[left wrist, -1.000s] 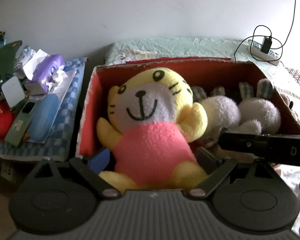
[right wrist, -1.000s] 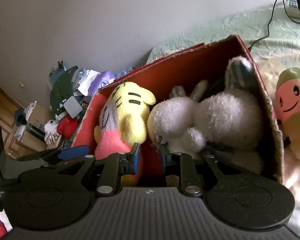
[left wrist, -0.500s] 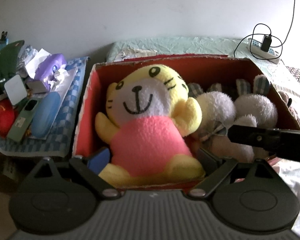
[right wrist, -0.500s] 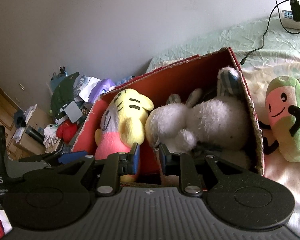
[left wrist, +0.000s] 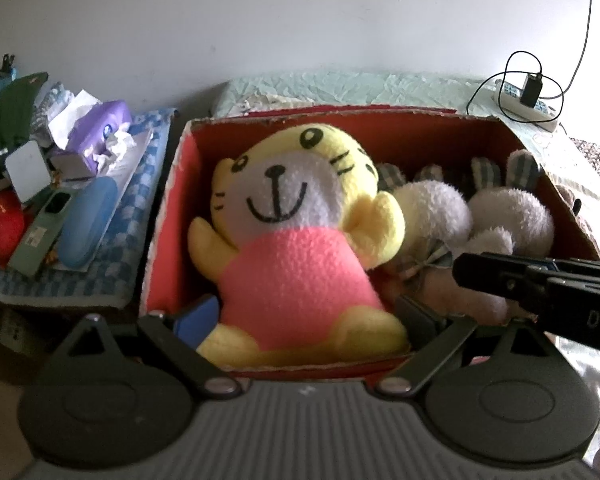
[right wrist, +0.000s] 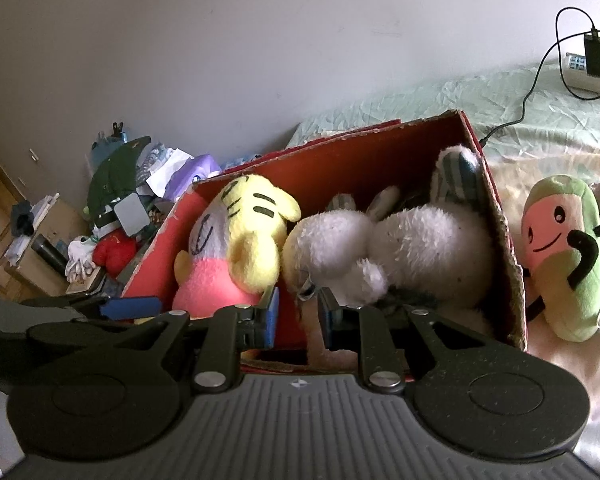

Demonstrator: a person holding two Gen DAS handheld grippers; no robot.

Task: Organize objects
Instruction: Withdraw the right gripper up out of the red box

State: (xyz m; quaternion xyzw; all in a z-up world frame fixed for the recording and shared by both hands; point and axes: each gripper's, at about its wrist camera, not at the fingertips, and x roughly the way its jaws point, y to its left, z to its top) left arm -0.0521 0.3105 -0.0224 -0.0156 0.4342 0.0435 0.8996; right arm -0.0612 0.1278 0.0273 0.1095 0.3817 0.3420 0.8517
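- at the far left, a cluttered pile (left wrist: 52,184) sits on a blue checked cloth (left wrist: 112,264): a purple tissue pack (left wrist: 100,132), a blue case (left wrist: 86,224), a red soft thing, a green item; it lies beside the box, outside it.
- the red cardboard box (left wrist: 168,216) rests on the bed (left wrist: 340,88), open at the top, its inner walls red.
- in the box's left part lies the yellow tiger plush (left wrist: 296,232) in a pink shirt, face up, feet toward the near wall.
- left gripper (left wrist: 308,320): its fingers are spread wide, one on each side of the tiger's lower body; whether the pads press on it i cannot tell.
- to the right of the tiger, touching it, two white fluffy bunny plushes (right wrist: 384,248) with checked ears fill the rest of the box.
- right gripper (right wrist: 298,316): its fingers are nearly pressed together with nothing pinched, at the box's near edge, before the bunnies.
- outside the box, just beside its right wall, a green and pink plush (right wrist: 560,256) with a smiling face lies on the bed.
- far right, a power strip (left wrist: 528,100) with a plugged charger lies on the bed.
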